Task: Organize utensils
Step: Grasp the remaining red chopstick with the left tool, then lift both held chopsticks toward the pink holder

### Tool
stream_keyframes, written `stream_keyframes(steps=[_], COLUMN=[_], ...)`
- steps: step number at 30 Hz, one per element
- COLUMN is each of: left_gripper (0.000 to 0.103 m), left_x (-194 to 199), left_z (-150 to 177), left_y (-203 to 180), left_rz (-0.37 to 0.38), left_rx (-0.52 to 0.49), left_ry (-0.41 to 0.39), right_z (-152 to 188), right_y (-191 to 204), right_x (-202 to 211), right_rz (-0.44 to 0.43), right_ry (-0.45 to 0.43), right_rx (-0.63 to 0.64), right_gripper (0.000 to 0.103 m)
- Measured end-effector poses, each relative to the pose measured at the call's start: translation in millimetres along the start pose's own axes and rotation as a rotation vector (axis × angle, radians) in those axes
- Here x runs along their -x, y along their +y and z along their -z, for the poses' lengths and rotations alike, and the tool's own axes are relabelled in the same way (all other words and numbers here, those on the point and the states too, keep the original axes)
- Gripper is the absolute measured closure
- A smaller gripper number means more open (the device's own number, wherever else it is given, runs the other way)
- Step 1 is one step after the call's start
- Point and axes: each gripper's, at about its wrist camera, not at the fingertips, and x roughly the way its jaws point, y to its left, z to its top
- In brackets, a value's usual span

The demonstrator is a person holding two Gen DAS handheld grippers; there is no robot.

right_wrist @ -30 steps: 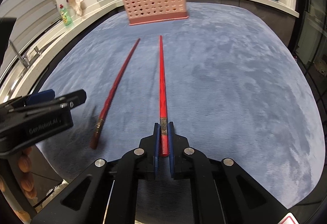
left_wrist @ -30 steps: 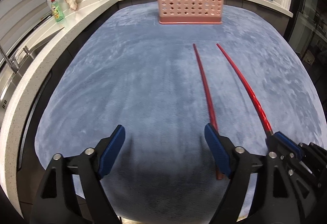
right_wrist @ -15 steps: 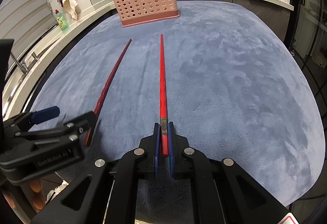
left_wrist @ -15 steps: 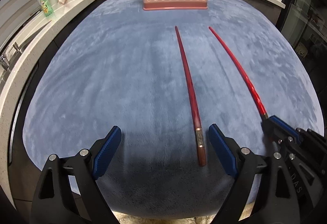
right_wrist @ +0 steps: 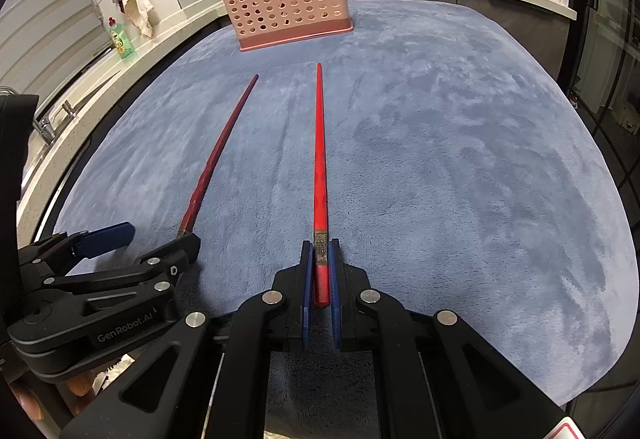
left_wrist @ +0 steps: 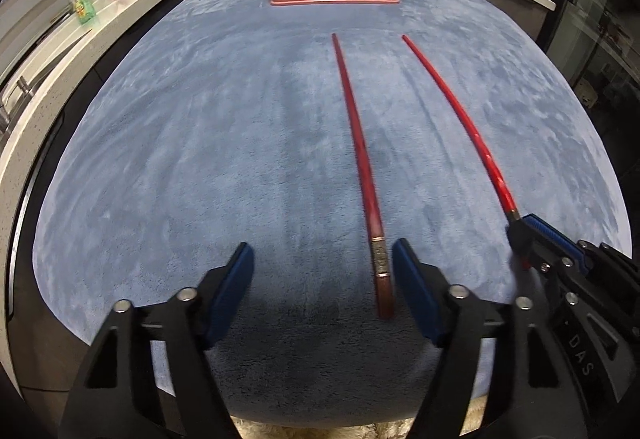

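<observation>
Dark red chopstick (left_wrist: 362, 175) lay on the blue mat (left_wrist: 200, 159), running from centre frame down to lower centre in the left wrist view, its banded butt end between the pads of the left gripper (left_wrist: 323, 289). A second earlier that end sat behind the right-hand pad; since then the gripper had dropped and shifted so the stick lay inside the gap, close to the right pad. Jaws were closing, no pad yet touching the stick. Judgement: pickup about to complete.

Bright red chopstick (right_wrist: 320, 175) stood pinched at its banded end by the right gripper (right_wrist: 320, 279), jaws pressed together on it, unchanged over the second, tip pointing to upper centre.

Pink perforated caddy (right_wrist: 282, 5) sat at the mat's far edge, top of frame, well apart from both sticks.

Right wrist view alone showed chopsticks already standing in the caddy and its open top. Left wrist view alone showed the gap either side of the dark stick; in the right view the left gripper's arm hid that end.
</observation>
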Motion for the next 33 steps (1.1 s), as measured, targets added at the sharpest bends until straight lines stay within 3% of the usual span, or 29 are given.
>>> stream_keyframes(steps=[3, 11, 21, 33], left_gripper=[0.049, 0.092, 0.096, 0.096], left_x=[0.7, 2.9, 7.7, 56.0], left_z=[-0.5, -5.3, -8.2, -38.6], left_y=[0.1, 15.2, 21.6, 45.0], left_rz=[0.019, 0.091, 0.133, 0.120], left_rx=[0.003, 0.056, 0.087, 0.129], left_ry=[0.006, 0.031, 0.036, -0.095], right_z=[0.3, 0.0, -2.6, -42.6], right_y=[0.1, 0.2, 2.4, -0.8], right_x=[0.1, 0.0, 6.7, 51.6], right_rz=[0.000, -0.001, -0.006, -0.014], right_ry=[0.000, -0.001, -0.017, -0.140], right_rx=[0.000, 0.001, 0.000, 0.002], right_gripper=[0.096, 0.096, 0.096, 0.096])
